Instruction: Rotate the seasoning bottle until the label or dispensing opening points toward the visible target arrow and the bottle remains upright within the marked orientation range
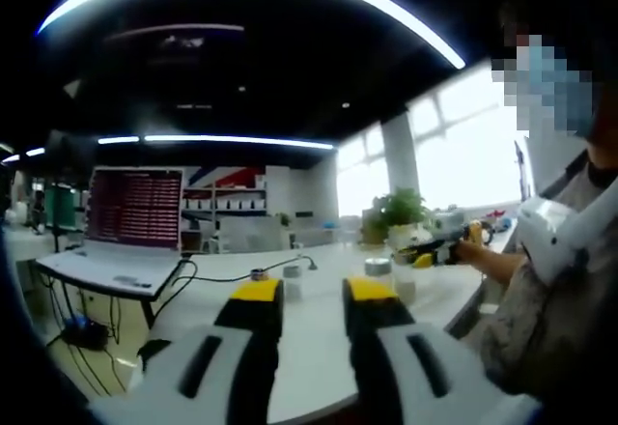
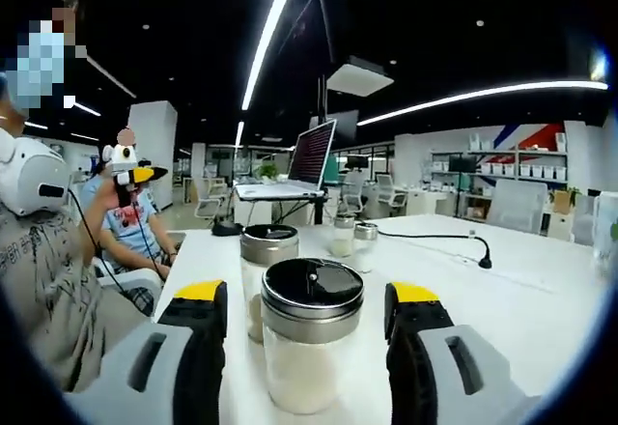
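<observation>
At the bottom of the left gripper view, the left gripper (image 1: 313, 295) is sitting open over the white table (image 1: 319, 348), holding nothing. Left of it, a laptop (image 1: 121, 237) is glowing. At the right, the other gripper (image 1: 425, 251) is showing small by a person's hand. Low in the right gripper view, the right gripper (image 2: 307, 299) is gaping wide, with the seasoning bottle (image 2: 311, 346) standing upright between its yellow tips, maybe not touching. Another jar (image 2: 267, 275) is waiting just behind.

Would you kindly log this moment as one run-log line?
right gripper: open, astride front shaker | left gripper: open, above table | shaker upright
</observation>
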`<state>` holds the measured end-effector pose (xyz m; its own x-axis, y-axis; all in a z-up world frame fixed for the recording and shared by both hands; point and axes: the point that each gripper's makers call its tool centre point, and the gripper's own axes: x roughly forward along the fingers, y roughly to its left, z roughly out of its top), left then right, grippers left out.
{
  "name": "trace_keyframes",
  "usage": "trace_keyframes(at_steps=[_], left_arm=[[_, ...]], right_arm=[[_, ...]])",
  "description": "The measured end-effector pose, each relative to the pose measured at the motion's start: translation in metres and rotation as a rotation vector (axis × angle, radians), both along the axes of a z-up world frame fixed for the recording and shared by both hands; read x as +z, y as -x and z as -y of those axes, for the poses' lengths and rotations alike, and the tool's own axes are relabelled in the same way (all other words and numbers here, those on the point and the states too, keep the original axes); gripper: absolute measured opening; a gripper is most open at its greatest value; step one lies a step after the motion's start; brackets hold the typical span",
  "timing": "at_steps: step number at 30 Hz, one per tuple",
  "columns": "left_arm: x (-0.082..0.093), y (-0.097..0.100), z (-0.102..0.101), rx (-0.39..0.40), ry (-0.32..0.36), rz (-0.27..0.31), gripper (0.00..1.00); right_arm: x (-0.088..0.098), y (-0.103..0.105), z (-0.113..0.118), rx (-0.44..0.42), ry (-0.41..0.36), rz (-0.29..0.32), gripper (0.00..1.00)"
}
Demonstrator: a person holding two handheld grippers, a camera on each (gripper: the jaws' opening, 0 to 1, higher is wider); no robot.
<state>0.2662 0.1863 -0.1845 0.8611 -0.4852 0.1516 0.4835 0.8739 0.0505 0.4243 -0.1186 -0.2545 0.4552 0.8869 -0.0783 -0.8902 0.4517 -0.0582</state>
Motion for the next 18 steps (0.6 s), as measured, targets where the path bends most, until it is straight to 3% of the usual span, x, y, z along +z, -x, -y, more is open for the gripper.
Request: trace_keyframes(at_steps=[5, 6, 8, 9, 10, 13, 15, 18], left_arm=[[0.001, 0.003, -0.001, 0.003, 0.002, 0.008, 0.26], [0.002, 0.003, -0.002, 0.005, 0.007, 0.010, 0.26], [0.003, 0.002, -0.004, 0.010, 0.012, 0.010, 0.26], [0.002, 0.002, -0.004, 0.011, 0.011, 0.009, 0.26], [0.001, 0.001, -0.004, 0.010, 0.009, 0.007, 0.26], [0.000, -0.001, -0.002, 0.001, 0.004, 0.002, 0.26], [-0.001, -0.002, -0.001, 0.000, 0.002, -0.004, 0.26], [-0.002, -0.002, -0.001, 0.000, 0.000, -0.004, 0.26]], right_arm=[[0.018, -0.007, 0.006, -0.153, -0.122, -0.019, 0.63], [0.018, -0.009, 0.009, -0.191, -0.172, -0.106, 0.59], [0.033, -0.008, 0.007, -0.182, -0.303, -0.135, 0.53], [0.035, -0.011, 0.010, -0.215, -0.321, -0.147, 0.51], [0.036, -0.014, 0.012, -0.247, -0.316, -0.126, 0.50], [0.033, -0.023, 0.020, -0.349, -0.194, -0.001, 0.52], [0.033, -0.020, 0.016, -0.356, -0.211, -0.008, 0.59], [0.030, -0.021, 0.014, -0.372, -0.214, -0.027, 0.53]])
